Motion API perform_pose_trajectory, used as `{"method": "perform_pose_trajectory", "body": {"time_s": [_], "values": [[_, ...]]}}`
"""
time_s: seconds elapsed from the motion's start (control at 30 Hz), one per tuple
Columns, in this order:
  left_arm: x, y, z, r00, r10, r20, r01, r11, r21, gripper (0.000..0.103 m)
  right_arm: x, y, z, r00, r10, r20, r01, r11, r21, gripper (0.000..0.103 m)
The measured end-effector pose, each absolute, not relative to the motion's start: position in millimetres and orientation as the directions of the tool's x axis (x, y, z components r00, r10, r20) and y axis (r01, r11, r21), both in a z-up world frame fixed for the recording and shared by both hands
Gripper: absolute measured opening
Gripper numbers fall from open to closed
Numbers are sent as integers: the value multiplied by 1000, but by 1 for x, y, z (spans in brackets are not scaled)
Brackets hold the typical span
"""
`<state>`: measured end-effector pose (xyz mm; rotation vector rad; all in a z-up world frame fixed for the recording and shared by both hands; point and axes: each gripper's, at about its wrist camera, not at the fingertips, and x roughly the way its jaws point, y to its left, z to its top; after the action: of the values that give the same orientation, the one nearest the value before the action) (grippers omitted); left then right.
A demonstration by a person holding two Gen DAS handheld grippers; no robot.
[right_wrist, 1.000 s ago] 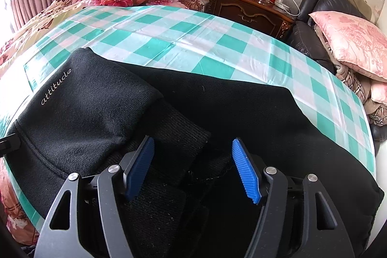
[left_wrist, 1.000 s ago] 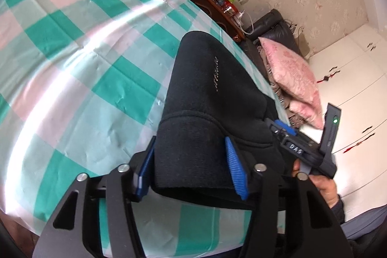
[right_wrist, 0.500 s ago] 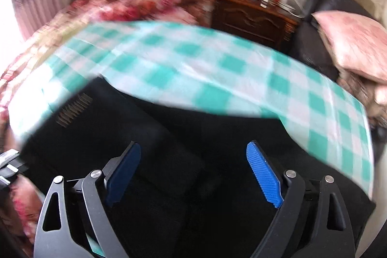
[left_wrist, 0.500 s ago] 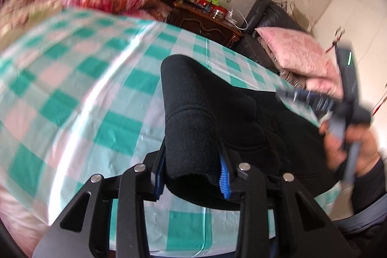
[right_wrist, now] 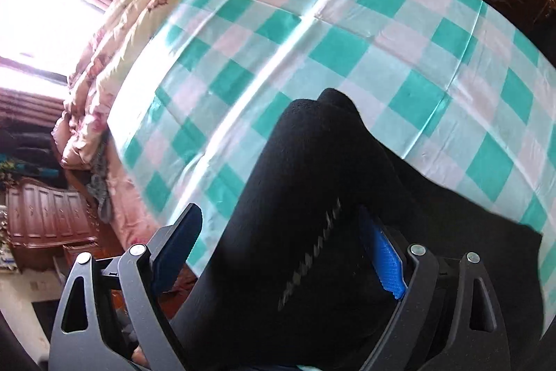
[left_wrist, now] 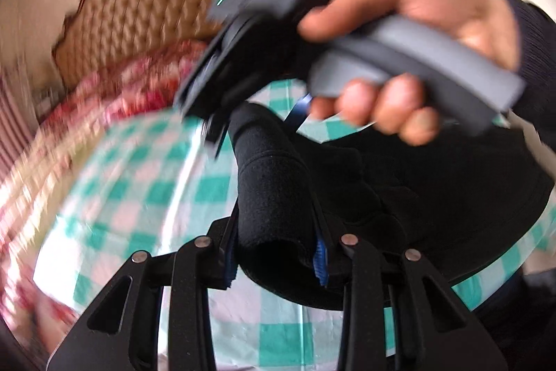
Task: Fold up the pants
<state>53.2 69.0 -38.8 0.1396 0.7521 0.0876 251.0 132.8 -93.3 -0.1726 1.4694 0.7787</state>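
Black fleece is bunching between the pads of the left tool (left_wrist: 276, 258), which is clamping on a thick roll of the pants (left_wrist: 271, 183) and lifting it off the bed so the fabric can be carried over into a fold. The rest of the pants is lying on the green-and-white checked cloth (right_wrist: 347, 33) near the bed's near edge. The right tool (right_wrist: 288, 252) is standing wide, its jaws just beginning to close, with a raised hump of the pants (right_wrist: 312, 179) between them; the blue pad (right_wrist: 387, 263) is sitting against the cloth on one side while the other pad is standing clear, so it probably has no hold yet. In the left wrist view the person's hand (left_wrist: 417, 33) and the grey handle are covering much of the garment, and blur is smearing the headboard (left_wrist: 139, 13). The white lettering on the pants is unreadable.
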Motion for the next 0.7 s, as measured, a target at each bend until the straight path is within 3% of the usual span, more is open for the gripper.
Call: {"method": "perform_pose_trajectory", "body": {"time_s": [0.07, 0.17, 0.43, 0.57, 0.7], "values": [[55, 45, -25, 758, 152, -634, 15, 968, 250, 33, 252, 116, -83, -75, 386, -919, -554, 751, 360, 59], [57, 6, -8, 806, 145, -574, 81, 933, 350, 33, 248, 55, -47, -36, 494, -869, -545, 719, 431, 45], [53, -166, -1, 911, -49, -410, 319, 713, 624, 33, 215, -175, -10, 167, 657, -735, -371, 733, 571, 35], [53, -249, -44, 892, -159, -423, 431, 582, 690, 33, 193, -287, -60, 217, 672, -708, -206, 741, 640, 32], [59, -306, -113, 865, -185, -467, 496, 461, 736, 35, 185, -351, -139, 206, 656, -726, -96, 752, 652, 32]]}}
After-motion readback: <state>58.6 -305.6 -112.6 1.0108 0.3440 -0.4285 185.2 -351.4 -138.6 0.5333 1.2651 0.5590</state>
